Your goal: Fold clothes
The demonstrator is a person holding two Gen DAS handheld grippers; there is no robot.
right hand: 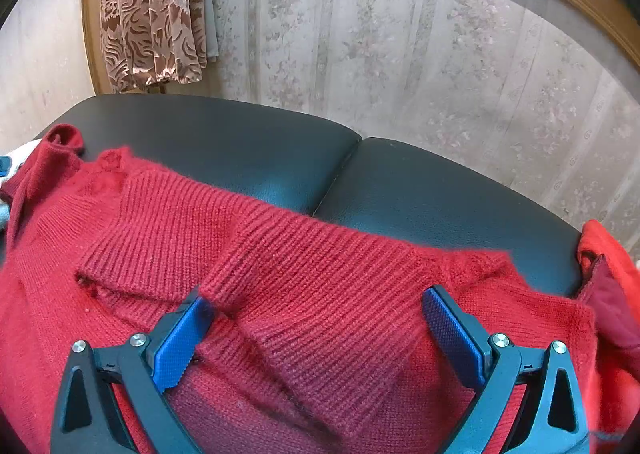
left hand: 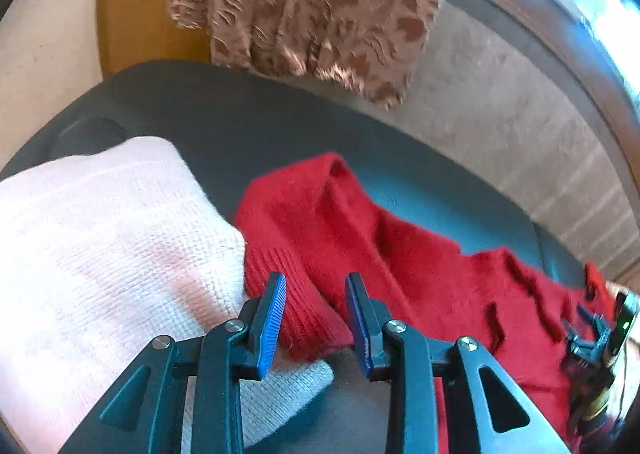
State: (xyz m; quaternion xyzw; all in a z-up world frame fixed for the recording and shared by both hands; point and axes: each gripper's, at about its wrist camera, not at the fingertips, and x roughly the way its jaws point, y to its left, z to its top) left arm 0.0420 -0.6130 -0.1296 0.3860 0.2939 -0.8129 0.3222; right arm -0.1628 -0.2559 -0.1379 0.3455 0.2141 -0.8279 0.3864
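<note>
A red knitted sweater [right hand: 280, 254] lies spread on a black leather cushion [right hand: 240, 142]. My right gripper [right hand: 316, 298] hovers open just over its ribbed band, blue pads [right hand: 452, 330] wide apart and nothing pinched. In the left wrist view, one red sleeve [left hand: 320, 222] stretches across the cushion [left hand: 240, 114]. My left gripper [left hand: 316, 282] is open, and the sleeve's ribbed cuff [left hand: 304, 314] lies between its fingers. The right gripper [left hand: 592, 334] shows small at the far right edge, over the sweater body.
A white knitted garment [left hand: 100, 234] lies left of the sleeve, touching it. Another red-orange garment [right hand: 612, 254] sits at the cushion's right end. A patterned brown curtain [right hand: 152, 14] hangs behind, beside a wallpapered wall [right hand: 440, 54]. A seam [right hand: 340, 178] splits the cushion.
</note>
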